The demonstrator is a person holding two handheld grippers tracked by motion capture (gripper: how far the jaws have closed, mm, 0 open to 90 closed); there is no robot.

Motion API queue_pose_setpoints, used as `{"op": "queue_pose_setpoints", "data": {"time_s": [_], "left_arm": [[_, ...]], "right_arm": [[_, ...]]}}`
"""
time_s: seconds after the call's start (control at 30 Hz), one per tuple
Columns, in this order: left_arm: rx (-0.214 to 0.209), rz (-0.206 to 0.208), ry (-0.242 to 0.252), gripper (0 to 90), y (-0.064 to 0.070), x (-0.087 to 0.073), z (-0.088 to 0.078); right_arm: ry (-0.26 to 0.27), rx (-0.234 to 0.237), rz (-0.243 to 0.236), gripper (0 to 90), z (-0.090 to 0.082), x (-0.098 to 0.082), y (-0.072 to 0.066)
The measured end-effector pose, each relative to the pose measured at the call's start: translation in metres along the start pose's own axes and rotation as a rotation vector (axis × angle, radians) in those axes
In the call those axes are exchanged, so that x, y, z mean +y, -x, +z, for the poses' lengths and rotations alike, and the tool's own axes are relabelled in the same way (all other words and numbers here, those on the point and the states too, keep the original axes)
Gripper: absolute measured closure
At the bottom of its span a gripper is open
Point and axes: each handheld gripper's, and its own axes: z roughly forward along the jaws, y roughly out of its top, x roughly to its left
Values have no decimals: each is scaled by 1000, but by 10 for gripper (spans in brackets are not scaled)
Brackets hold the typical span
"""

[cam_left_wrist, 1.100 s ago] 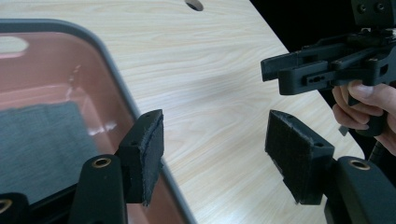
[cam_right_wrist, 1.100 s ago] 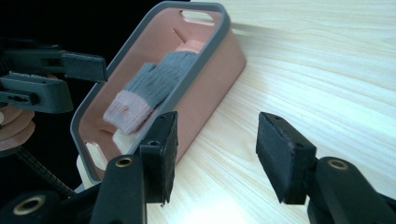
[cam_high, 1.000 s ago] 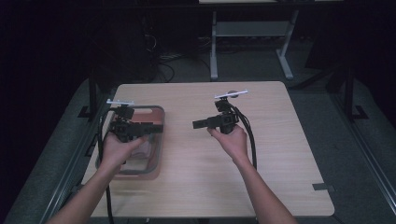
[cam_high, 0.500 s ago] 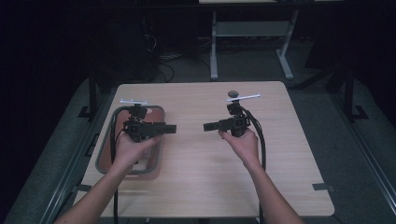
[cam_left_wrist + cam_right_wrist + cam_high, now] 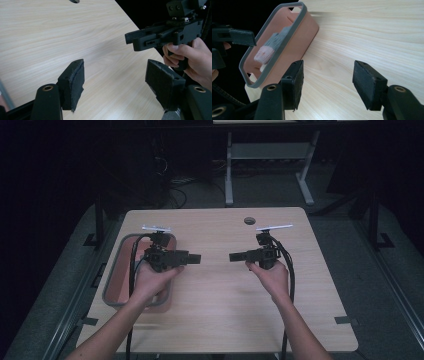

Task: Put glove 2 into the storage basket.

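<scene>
The pink bin (image 5: 116,290) sits under the left hand-held gripper (image 5: 192,258); the right hand-held gripper (image 5: 235,256) faces it, both spread.

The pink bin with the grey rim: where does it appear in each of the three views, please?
High view: the pink bin lies at the table's left edge, under the left gripper.
Left gripper view: I cannot find the bin there; a grey strip at the left edge may be its rim.
Right gripper view: upper left, bin wall, with cloth-like items inside.
Shared landmark: the light wooden table.
</scene>
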Motion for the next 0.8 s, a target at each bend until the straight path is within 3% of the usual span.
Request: {"op": "queue_pose_setpoints", "data": {"time_s": [0.8], "left_arm": [[-64, 39, -45, 292, 28, -2, 43]], "right_arm": [[10, -76, 35, 385, -39, -20, 32]]}}
